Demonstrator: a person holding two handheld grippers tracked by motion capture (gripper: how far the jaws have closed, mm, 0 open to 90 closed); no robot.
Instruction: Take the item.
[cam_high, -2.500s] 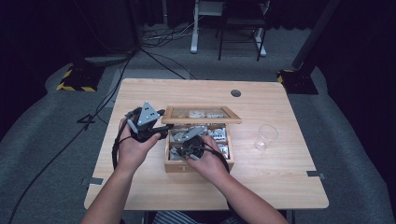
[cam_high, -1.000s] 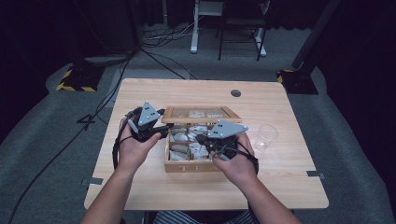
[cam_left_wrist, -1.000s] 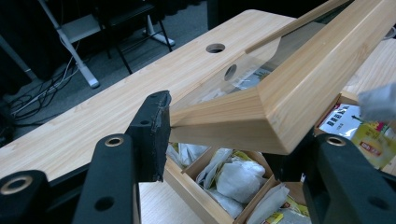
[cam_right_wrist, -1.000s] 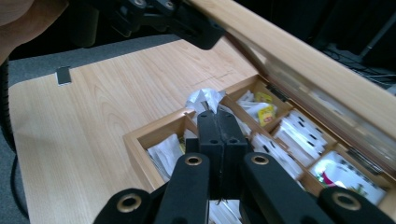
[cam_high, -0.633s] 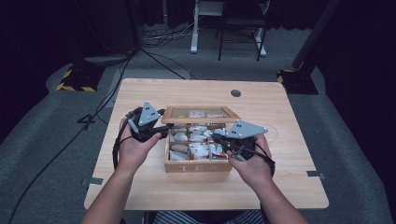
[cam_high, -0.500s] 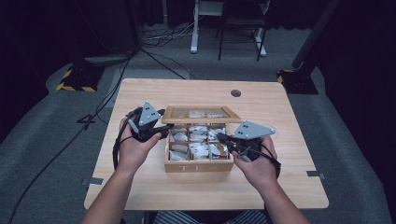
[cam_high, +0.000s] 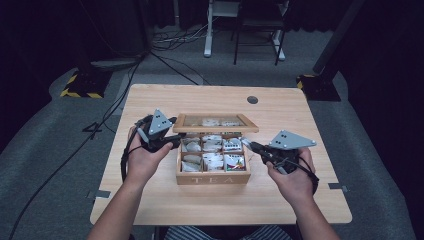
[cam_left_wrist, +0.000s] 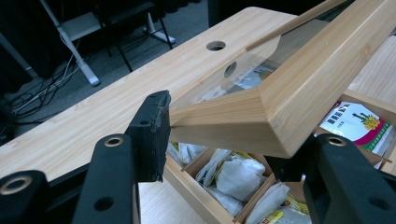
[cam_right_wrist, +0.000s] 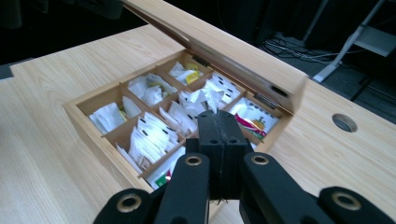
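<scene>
Wooden six-compartment tea box (cam_high: 213, 176) full of tea bags sits mid-desk (cam_high: 200, 100). Its glass-paned wooden lid (cam_left_wrist: 289, 93) is tilted up, corner between my left gripper (cam_high: 176, 141) jaws, which hold it. My right gripper (cam_high: 246, 145), jaws pressed together on nothing, sits just right of the box.

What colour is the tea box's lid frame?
Light natural wood, around a clear pane; the lid shows best in the left gripper view.

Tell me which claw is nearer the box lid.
Left. The left claw straddles the lid at its corner; the right claw, jaws together, sits off the box's right side, apart from the lid.
</scene>
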